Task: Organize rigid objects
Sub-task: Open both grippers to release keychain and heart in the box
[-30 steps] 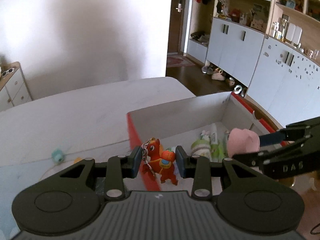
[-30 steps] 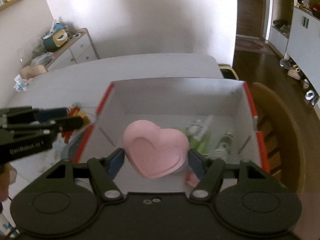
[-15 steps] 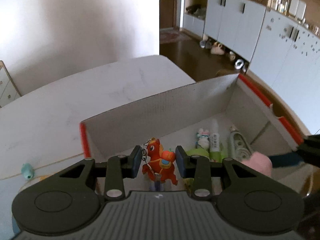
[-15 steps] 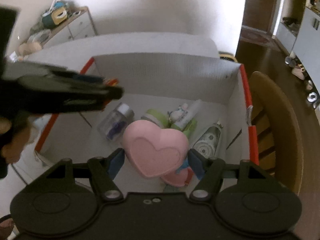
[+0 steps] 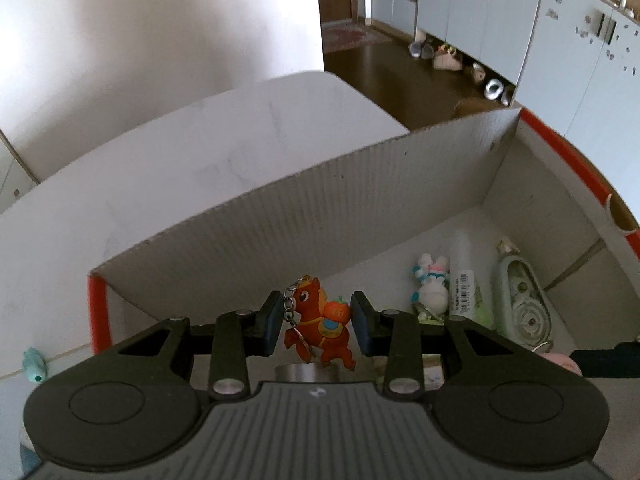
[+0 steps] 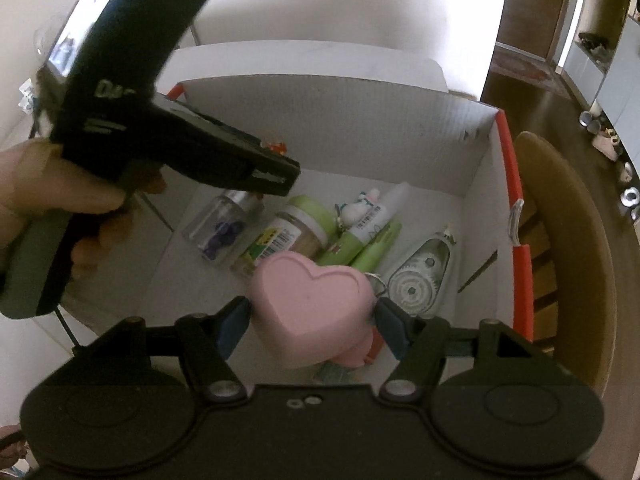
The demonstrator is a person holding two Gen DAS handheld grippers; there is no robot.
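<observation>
The orange rubber horse keychain with a small metal chain (image 5: 318, 322) hangs pinched between the two dark pads of the left gripper (image 5: 315, 318), above the near-left part of the open white corrugated cardboard box with red edges (image 5: 304, 216). The pink heart-shaped block (image 6: 314, 300) is clamped between the blue-padded fingers of the right gripper (image 6: 314, 316), low over the box's contents.

The left wrist view shows the horse whole; from the right wrist only a red scrap of it peeks over the left gripper's tip, though that view alone shows the hand (image 6: 60, 200) gripping the tool's handle.

The right wrist view lays out the box floor: a clear plastic bottle with purple bits (image 6: 224, 226), a green-lidded jar lying on its side (image 6: 296, 228), a small white bunny charm (image 6: 356, 210), a green and white tube (image 6: 372, 230) and a pale green correction tape dispenser (image 6: 420, 280). The left wrist view catches only the bunny, tube and dispenser, but adds a small teal object (image 5: 35, 365) on the white table (image 5: 240, 140) outside the box's left wall. A wooden chair back (image 6: 568, 240) stands just right of the box.
</observation>
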